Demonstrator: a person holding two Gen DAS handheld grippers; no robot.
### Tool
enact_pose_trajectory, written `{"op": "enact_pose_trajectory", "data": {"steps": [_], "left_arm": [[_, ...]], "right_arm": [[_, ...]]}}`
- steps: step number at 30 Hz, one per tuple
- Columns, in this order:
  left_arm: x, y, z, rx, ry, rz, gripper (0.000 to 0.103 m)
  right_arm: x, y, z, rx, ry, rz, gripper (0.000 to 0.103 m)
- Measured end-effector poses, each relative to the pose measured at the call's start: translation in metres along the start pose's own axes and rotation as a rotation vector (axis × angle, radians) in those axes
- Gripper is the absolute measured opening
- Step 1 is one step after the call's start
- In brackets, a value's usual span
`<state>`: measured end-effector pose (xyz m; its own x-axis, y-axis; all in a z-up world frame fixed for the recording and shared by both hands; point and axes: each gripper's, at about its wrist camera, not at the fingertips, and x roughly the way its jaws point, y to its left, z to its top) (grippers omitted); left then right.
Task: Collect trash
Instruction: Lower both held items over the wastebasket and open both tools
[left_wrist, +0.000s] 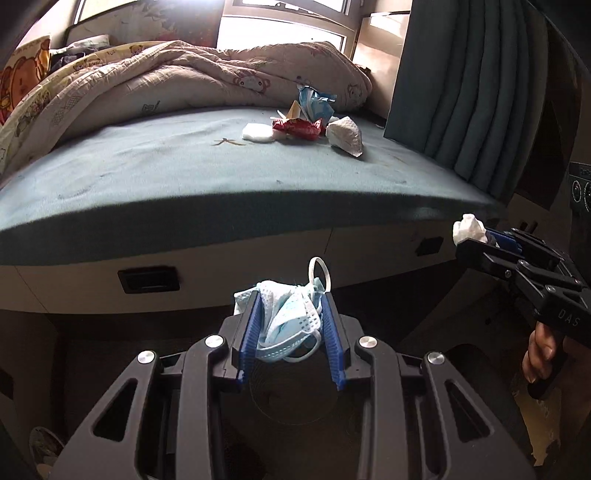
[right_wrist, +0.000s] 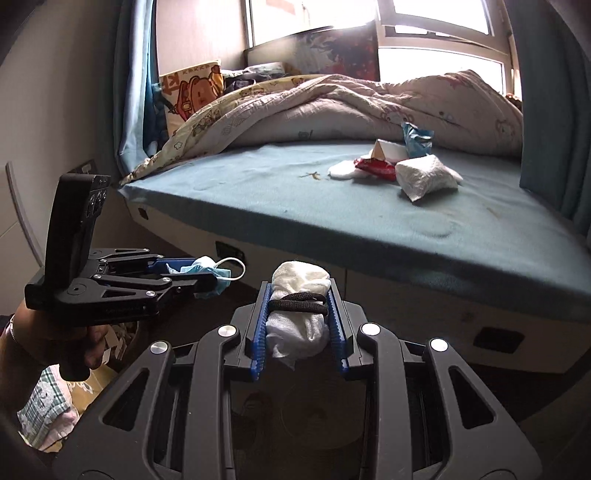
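My left gripper (left_wrist: 290, 295) is shut on a crumpled blue face mask (left_wrist: 288, 317), held in front of and below the bed edge; it also shows in the right wrist view (right_wrist: 201, 271). My right gripper (right_wrist: 300, 286) is shut on a white tissue wad (right_wrist: 301, 314) with a black hair band (right_wrist: 299, 298) across it; the wad also shows in the left wrist view (left_wrist: 469, 228). More trash lies on the blue mattress (left_wrist: 184, 177): a red wrapper (left_wrist: 297, 128), a blue wrapper (left_wrist: 314, 101), a white pad (left_wrist: 256, 132) and a crumpled tissue (left_wrist: 345, 134).
A rumpled quilt (left_wrist: 166, 77) covers the back of the bed. A blue curtain (left_wrist: 480, 92) hangs at the right. Drawers (left_wrist: 147, 280) sit under the bed. A cardboard box (right_wrist: 92, 384) and cloth lie on the floor at the left.
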<state>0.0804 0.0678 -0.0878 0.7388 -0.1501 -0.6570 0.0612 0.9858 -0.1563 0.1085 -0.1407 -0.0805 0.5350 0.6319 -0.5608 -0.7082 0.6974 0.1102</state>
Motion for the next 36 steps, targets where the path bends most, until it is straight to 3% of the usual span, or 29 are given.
{"op": "enact_pose_trajectory", "data": {"steps": [7,12,26,36], "left_arm": [[0.035,-0.007,-0.043,-0.003,0.092,-0.002,0.031],[0.075,-0.014,-0.068,0.008,0.183,-0.031,0.031],[0.196,-0.021,-0.12,0.038,0.394,-0.08,0.031],[0.276,-0.012,-0.142,0.041,0.494,-0.111,0.032]], "right_arm": [[0.028,-0.013,-0.076,0.06,0.155,-0.001,0.027],[0.055,-0.028,-0.11,0.098,0.231,-0.004,0.027],[0.149,-0.077,-0.173,0.19,0.412,0.001,0.027],[0.214,-0.104,-0.188,0.199,0.516,0.019,0.027]]}}
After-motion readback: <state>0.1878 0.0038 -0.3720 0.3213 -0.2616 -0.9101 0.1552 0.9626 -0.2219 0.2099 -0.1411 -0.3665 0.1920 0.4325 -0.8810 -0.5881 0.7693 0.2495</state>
